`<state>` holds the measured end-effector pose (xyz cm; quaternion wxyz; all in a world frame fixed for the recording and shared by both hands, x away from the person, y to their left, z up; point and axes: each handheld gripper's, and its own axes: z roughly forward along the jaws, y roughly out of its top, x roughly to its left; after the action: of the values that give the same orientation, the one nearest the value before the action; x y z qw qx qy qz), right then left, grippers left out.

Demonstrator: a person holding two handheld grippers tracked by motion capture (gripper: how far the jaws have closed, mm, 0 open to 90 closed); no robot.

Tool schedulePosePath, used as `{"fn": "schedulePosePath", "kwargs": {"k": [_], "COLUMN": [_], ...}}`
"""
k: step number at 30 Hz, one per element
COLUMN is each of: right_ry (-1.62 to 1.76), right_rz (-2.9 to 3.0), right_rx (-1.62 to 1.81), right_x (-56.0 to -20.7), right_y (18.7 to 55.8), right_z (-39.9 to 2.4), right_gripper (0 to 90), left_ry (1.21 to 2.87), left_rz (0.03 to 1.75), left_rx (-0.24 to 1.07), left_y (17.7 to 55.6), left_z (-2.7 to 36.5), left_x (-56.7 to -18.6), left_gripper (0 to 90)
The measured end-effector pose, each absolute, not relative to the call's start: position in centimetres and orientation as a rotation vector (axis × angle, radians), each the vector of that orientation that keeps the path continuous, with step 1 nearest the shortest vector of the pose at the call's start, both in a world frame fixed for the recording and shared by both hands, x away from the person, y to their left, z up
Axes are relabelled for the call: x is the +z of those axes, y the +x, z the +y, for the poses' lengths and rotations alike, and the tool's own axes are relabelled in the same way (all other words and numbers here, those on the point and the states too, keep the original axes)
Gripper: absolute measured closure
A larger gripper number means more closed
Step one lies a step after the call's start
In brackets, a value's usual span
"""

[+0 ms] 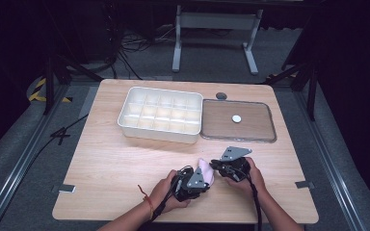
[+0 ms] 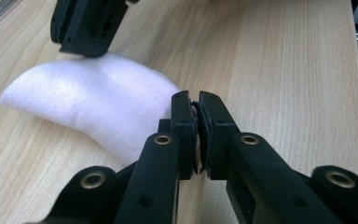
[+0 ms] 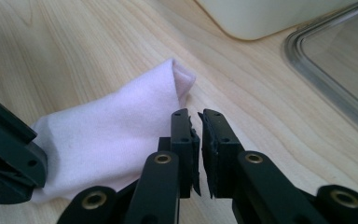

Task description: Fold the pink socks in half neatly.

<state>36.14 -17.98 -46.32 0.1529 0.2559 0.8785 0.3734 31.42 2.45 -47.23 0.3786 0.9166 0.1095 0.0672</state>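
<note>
Both forearms came in from the near edge of the table [image 1: 101,159] in the high view, the left gripper [image 1: 192,182] and right gripper [image 1: 231,167] set close together near the front, with a pale pink cloth [image 1: 205,171] lying between them. Farther off stood a white compartment tray [image 1: 160,114], and to its right a clear lid [image 1: 238,120] lay flat with a small white disc [image 1: 236,118] on it. In the left gripper view, the left gripper [image 2: 198,128] had its jaws drawn almost together at the cloth's [image 2: 93,100] right-hand edge, apparently nipping a thin bit of fabric, though the pinch itself was too slight to confirm; the other gripper's black body [image 2: 86,25] pressed on the cloth's far side. In the right gripper view, the right gripper [image 3: 199,140] showed a narrow gap with nothing clearly between the pads, its tips just beside the cloth's [image 3: 116,135] right edge, with the tray's corner [image 3: 261,18] and the lid's rim [image 3: 326,70] beyond. Judging from this, the risk was a shallow bite: a thin fold could slip free when lifted, or one gripper could drag the cloth off the other.
</note>
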Motion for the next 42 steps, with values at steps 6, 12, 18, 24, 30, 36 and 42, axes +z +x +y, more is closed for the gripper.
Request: {"fn": "schedulePosePath", "kwargs": {"k": [6, 12, 18, 24, 30, 36, 42], "right_ry": [0.712, 0.583, 0.569, 0.622, 0.669, 0.721, 0.714], "right_rz": [2.456, 2.485, 2.531, 2.511, 2.475, 2.409, 2.390], "right_rx": [1.179, 1.223, 1.176, 1.126, 1.090, 1.029, 1.161], "right_x": [-45.0, -44.8, -45.9, -46.5, -46.6, -46.2, -44.5], "right_y": [35.9, 35.2, 35.7, 36.8, 37.2, 37.6, 36.7], "right_z": [-18.3, -16.6, -15.2, -15.1, -15.2, -16.2, -18.1], "right_gripper": [82.6, 82.1, 81.6, 80.4, 81.7, 83.6, 83.6], "left_ry": [2.329, 2.328, 2.321, 2.329, 2.324, 2.315, 2.321], "left_rz": [0.302, 0.304, 0.306, 0.326, 0.336, 0.347, 0.342], "left_rx": [0.145, 0.145, 0.134, 0.138, 0.145, 0.131, 0.134], "left_y": [31.6, 31.6, 31.8, 31.9, 32.0, 32.1, 32.0], "left_z": [2.5, 2.6, 2.6, 2.6, 2.7, 2.8, 2.8], "left_x": [-47.3, -47.3, -47.4, -47.3, -47.4, -47.5, -47.5], "left_gripper": [84.3, 84.1, 84.9, 87.0, 86.9, 86.8, 86.3]}}
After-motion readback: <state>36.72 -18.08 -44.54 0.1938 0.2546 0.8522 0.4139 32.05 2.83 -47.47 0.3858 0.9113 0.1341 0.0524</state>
